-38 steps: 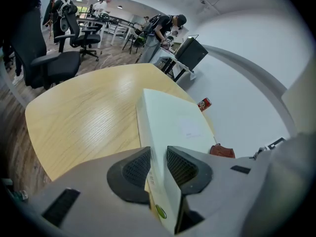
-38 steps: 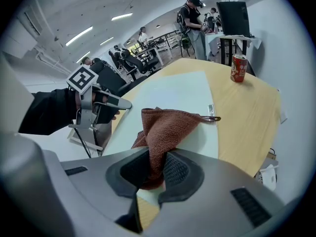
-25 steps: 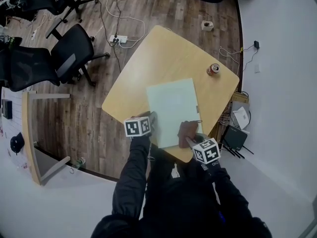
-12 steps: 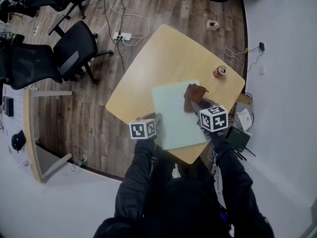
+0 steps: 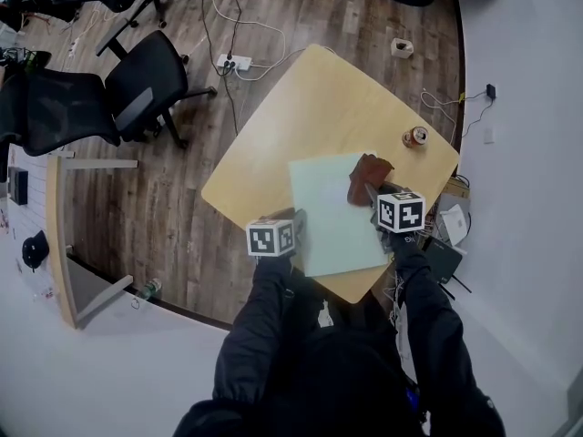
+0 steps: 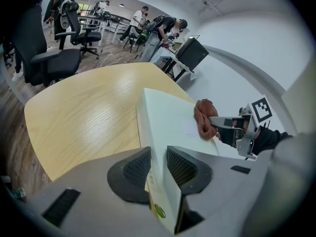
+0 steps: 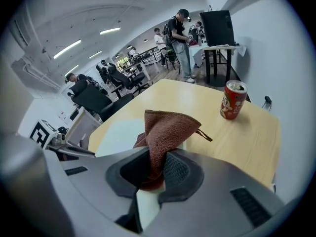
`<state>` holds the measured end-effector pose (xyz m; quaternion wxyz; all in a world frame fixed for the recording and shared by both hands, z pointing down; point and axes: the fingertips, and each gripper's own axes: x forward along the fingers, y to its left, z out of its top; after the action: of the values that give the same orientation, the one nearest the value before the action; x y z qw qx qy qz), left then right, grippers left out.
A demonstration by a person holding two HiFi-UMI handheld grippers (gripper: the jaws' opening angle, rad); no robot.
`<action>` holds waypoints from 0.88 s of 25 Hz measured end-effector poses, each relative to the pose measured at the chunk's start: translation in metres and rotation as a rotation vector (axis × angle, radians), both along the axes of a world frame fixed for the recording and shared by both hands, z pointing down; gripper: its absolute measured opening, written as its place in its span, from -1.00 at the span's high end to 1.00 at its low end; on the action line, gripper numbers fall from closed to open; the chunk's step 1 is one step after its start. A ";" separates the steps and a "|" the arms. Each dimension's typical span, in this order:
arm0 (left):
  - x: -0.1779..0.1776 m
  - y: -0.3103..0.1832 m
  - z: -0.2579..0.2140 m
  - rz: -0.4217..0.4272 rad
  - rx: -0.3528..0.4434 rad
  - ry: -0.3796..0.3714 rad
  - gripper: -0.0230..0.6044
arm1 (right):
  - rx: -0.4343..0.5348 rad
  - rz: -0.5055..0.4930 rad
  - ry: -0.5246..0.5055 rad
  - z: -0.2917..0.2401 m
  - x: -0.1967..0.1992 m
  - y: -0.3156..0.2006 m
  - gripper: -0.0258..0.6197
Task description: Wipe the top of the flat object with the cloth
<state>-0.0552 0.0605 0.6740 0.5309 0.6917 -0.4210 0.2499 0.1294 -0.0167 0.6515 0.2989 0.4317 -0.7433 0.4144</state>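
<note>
The board (image 5: 332, 212) lies on the bench (image 5: 301, 107); the cloth (image 5: 368, 176) rests on the board's far right corner, pinched in the right gripper (image 7: 155, 169). The left gripper (image 6: 158, 168) clamps the board's near edge. Wiping looks under way — how much of the top is done, I cannot tell.

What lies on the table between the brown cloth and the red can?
Nothing: bare tabletop between cloth and can, clearest in the right gripper view.

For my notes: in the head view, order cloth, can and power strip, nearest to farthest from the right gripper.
1. Cloth, clamped in the right gripper.
2. Can, on the table's right corner.
3. Power strip, on the floor, far left.
</note>
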 end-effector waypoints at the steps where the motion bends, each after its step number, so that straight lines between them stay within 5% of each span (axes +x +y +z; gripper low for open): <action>1: 0.000 0.000 0.000 -0.003 0.000 -0.002 0.54 | -0.005 -0.003 -0.004 0.001 0.001 0.007 0.71; 22: 0.000 0.003 0.001 -0.030 0.018 -0.049 0.54 | -0.100 0.010 -0.098 0.001 0.025 0.157 0.71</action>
<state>-0.0556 0.0634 0.6751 0.5179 0.6837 -0.4465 0.2550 0.1549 0.1402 0.6530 0.2811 0.3990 -0.7334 0.4731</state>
